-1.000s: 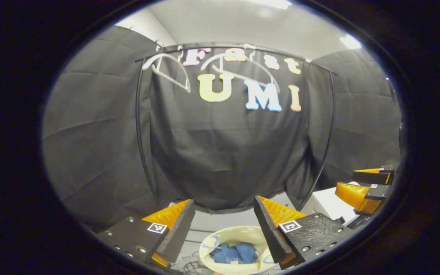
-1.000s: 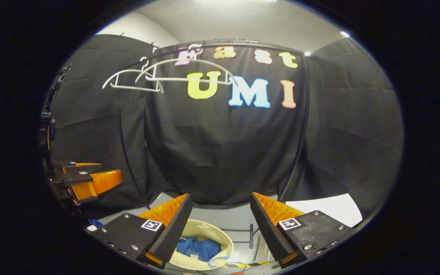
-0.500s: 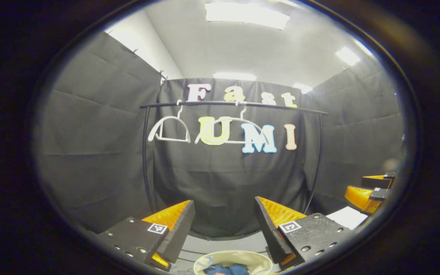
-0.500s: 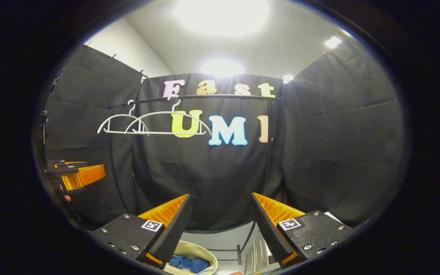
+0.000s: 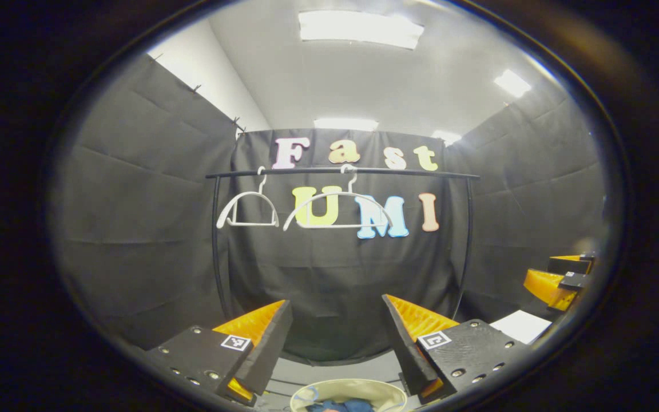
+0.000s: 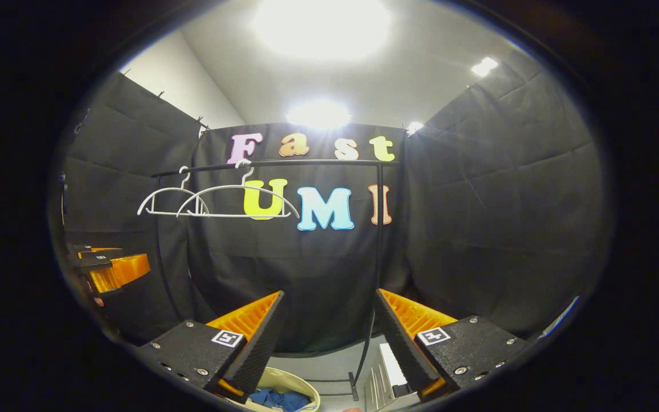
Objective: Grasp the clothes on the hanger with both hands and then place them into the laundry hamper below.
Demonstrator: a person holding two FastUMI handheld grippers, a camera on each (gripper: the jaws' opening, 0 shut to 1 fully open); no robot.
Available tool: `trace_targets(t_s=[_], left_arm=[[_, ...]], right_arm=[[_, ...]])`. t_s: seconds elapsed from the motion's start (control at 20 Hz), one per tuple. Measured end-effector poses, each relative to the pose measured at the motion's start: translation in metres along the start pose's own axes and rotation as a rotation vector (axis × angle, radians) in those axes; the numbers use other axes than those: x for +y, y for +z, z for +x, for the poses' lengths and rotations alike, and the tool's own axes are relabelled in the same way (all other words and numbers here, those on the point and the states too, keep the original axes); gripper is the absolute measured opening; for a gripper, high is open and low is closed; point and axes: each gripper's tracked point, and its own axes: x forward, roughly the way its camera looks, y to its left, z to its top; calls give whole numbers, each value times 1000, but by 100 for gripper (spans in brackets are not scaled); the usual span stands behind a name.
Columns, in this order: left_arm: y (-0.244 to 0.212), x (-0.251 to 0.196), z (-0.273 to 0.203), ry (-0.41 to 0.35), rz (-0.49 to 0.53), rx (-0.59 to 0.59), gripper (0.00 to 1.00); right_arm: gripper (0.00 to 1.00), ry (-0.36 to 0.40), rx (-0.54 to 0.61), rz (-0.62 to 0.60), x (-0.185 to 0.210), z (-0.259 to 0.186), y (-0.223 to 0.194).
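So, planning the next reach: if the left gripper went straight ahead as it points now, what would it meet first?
Probably the black cloth wall; the left gripper is open, with free space ahead. The hamper sits lower and the hangers higher. Depth is unclear.

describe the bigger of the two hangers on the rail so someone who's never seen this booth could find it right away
Find the black clothes rail standing before the back wall. Two bare white hangers hang from it near its left end. The bigger hanger is the one nearer the rail's middle, with a wider arc than the smaller hanger by the left post.
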Motion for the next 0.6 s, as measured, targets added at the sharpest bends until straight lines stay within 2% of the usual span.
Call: trace_targets(t_s=[0.25,0.3,0.6], left_arm=[[10,1,-6,-1,15,-24,96],[11,2,-6,0,15,-29,89],[22,0,1,2,27,-61,89]], right_arm=[[94,0,-14,3,5,-2,5],[94,2,-17,0,5,-2,5],[95,11,-22,1,11,6,8]])
